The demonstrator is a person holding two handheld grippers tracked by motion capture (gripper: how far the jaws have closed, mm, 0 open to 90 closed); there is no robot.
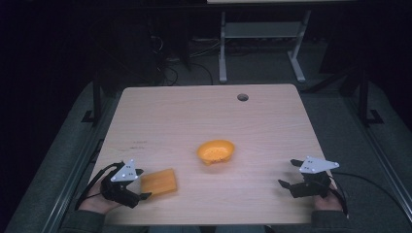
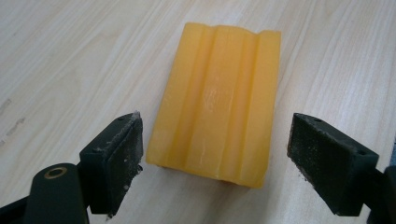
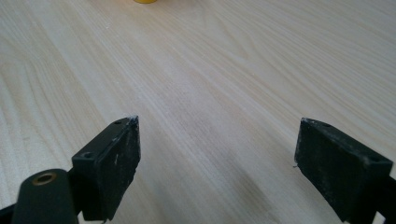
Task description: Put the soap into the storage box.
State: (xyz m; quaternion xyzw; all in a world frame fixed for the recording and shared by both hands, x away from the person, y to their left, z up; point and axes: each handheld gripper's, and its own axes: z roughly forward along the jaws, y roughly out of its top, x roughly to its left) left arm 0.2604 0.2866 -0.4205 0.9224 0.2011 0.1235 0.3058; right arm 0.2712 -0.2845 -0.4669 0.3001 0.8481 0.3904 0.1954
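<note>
An orange ridged block (image 1: 159, 182) (image 2: 217, 100) lies flat on the wooden table (image 1: 204, 121) near its front left. My left gripper (image 1: 142, 184) (image 2: 215, 154) is open, its jaws on either side of the block's near end without touching it. An orange bowl (image 1: 216, 151) sits at the table's middle; its rim shows as a yellow sliver (image 3: 145, 1) at the top of the right gripper view. My right gripper (image 1: 289, 174) (image 3: 217, 158) rests open at the front right, with only bare wood between its jaws.
A round cable hole (image 1: 242, 97) lies near the table's far edge. Behind the table stands a white desk frame (image 1: 260, 39) on a dark floor with cables. Black cables trail from both grippers off the front corners.
</note>
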